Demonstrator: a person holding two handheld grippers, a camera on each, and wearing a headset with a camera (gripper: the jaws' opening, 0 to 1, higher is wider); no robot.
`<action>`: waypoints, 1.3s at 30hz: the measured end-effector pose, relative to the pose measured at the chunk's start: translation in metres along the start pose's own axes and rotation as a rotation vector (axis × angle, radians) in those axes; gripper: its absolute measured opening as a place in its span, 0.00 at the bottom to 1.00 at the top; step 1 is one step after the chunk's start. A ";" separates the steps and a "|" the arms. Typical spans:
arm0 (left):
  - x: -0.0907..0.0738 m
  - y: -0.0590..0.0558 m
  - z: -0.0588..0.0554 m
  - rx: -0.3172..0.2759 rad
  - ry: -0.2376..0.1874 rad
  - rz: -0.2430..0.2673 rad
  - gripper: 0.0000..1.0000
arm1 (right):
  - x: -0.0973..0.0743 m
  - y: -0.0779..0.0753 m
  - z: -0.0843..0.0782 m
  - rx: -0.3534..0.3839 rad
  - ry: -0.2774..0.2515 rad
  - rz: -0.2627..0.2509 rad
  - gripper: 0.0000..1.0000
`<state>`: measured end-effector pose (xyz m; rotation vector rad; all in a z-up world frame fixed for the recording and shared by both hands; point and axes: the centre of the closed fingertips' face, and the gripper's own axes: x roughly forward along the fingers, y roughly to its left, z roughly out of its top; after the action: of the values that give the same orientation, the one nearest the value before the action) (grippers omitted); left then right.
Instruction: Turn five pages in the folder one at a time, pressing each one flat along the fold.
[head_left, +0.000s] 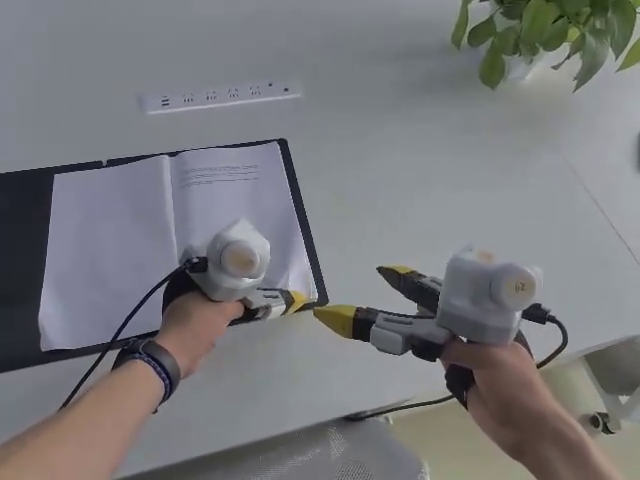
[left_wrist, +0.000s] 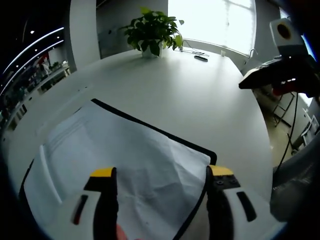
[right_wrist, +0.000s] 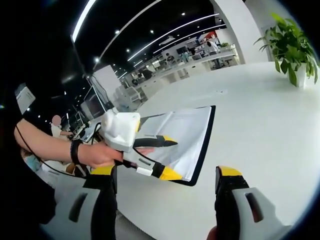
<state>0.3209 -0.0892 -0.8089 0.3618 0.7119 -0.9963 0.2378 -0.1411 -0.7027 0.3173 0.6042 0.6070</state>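
Folder (head_left: 22, 230) lies open flat, no page lifted, turned count unclear; left hand-held gripper (left_wrist: 162, 172) and right hand-held gripper (head_left: 352, 291) are both spread.

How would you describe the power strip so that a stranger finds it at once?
On the white table lies an open black folder. Beyond its far edge is the power strip, the only narrow white bar with a row of sockets.

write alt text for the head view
Open black folder of white pages on a white table, the left tongs open at its near right corner and the right tongs open just beside it. A power strip and a potted plant lie beyond.
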 end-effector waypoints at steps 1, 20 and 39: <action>0.000 0.000 0.000 -0.005 -0.002 -0.003 0.73 | 0.001 0.000 0.001 0.002 -0.001 0.003 0.80; -0.002 -0.001 0.002 -0.054 -0.013 -0.026 0.73 | 0.003 -0.008 0.005 0.047 -0.031 0.007 0.76; -0.001 0.003 0.003 -0.072 -0.029 -0.009 0.64 | -0.002 -0.015 0.006 0.095 -0.069 -0.008 0.72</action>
<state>0.3243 -0.0891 -0.8058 0.2816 0.7217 -0.9802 0.2467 -0.1545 -0.7039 0.4230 0.5681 0.5588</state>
